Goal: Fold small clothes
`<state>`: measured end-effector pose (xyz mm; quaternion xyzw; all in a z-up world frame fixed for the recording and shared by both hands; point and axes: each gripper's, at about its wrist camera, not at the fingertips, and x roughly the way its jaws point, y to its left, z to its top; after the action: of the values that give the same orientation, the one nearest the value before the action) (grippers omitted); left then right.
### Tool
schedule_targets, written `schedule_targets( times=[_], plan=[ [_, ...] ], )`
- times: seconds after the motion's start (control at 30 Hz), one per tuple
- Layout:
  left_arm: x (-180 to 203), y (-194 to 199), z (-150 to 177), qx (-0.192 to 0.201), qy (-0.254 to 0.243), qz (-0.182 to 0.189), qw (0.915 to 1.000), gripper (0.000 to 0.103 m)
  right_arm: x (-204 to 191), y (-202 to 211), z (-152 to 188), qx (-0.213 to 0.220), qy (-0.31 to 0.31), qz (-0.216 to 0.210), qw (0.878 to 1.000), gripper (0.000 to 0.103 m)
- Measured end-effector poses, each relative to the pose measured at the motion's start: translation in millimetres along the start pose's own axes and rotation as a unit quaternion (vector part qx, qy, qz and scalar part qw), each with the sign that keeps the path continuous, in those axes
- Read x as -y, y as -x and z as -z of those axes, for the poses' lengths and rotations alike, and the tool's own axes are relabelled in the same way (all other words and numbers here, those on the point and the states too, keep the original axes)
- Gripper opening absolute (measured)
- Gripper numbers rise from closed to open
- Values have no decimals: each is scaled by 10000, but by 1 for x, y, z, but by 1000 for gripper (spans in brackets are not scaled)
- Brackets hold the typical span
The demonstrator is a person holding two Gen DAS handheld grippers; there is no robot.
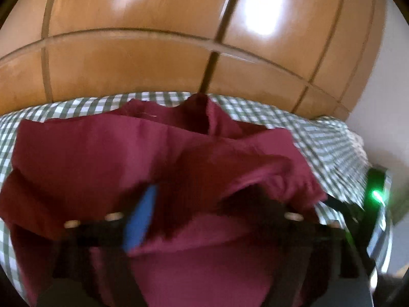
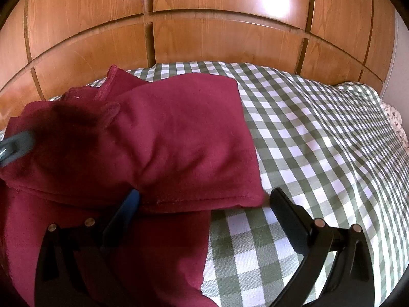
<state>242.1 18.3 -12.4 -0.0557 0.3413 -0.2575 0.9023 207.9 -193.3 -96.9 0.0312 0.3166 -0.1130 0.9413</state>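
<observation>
The dark red garment point(image 2: 179, 138) lay partly folded on the green checked bedcover point(image 2: 319, 140), before the wooden wardrobe point(image 2: 204, 33). The right gripper point(image 2: 202, 199) stood wide open around its folded edge. The left gripper point(image 1: 204, 204) looked spread apart among the cloth, holding nothing visible.

Soft, matt burgundy fleece garment point(image 2: 179, 140) with stitched hems lies on a woven green-and-white gingham cotton cover point(image 2: 319, 140), its weave coarse up close. Behind, glossy varnished wood panels point(image 2: 217, 38) throw back white glare. My right gripper point(image 2: 202, 199) shows matt black plastic fingers with small shiny metal rivets; my left gripper point(image 1: 204, 204) carries a smooth blue pad.
</observation>
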Motion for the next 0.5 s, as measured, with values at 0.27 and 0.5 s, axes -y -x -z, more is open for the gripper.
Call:
schedule_targets(
  times=[0.27, 0.5],
  plan=[
    [-70, 62, 21, 633, 838, -993, 9895, 64, 0, 0, 0, -2, 0, -2, 10000, 101],
    [-174, 80, 43, 771, 3114, -1261, 9387, 53, 0, 0, 0, -3, 7, 2, 10000, 101]
  ],
)
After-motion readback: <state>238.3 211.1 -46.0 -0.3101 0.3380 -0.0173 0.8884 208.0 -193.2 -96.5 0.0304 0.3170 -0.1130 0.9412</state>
